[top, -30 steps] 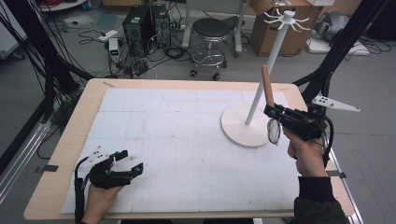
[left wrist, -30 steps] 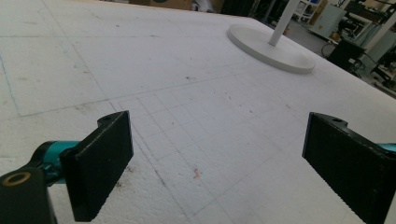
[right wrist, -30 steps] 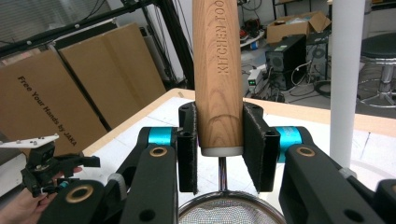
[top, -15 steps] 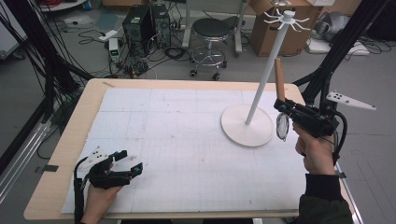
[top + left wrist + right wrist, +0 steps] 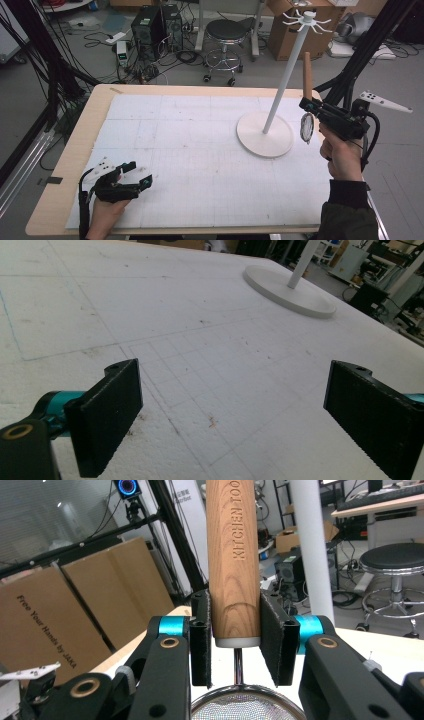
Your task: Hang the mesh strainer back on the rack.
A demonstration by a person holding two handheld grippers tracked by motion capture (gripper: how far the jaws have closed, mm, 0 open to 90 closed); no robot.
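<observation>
My right gripper (image 5: 309, 106) is shut on the wooden handle (image 5: 233, 560) of a small metal mesh strainer (image 5: 306, 127), held upright with the handle pointing up and the mesh head (image 5: 247, 708) hanging below the jaws. It hovers just right of the white hook stand (image 5: 292, 55), whose round base (image 5: 265, 135) sits on the mat. My left gripper (image 5: 136, 175) rests low on the white mat at the front left, open, with nothing between its pads (image 5: 107, 412). The stand's base (image 5: 287, 286) shows far off in the left gripper view.
A white foam mat (image 5: 200, 150) covers the wooden table (image 5: 95, 107). Beyond the table's far edge stand a stool (image 5: 227, 35), a computer case (image 5: 150, 27), cardboard boxes and black frame struts (image 5: 360, 60). The pole (image 5: 312, 550) rises close behind the strainer handle.
The right hand has lifted the strainer and carried it a little to the right and up, and its handle has turned more upright. The left gripper has stayed put.
</observation>
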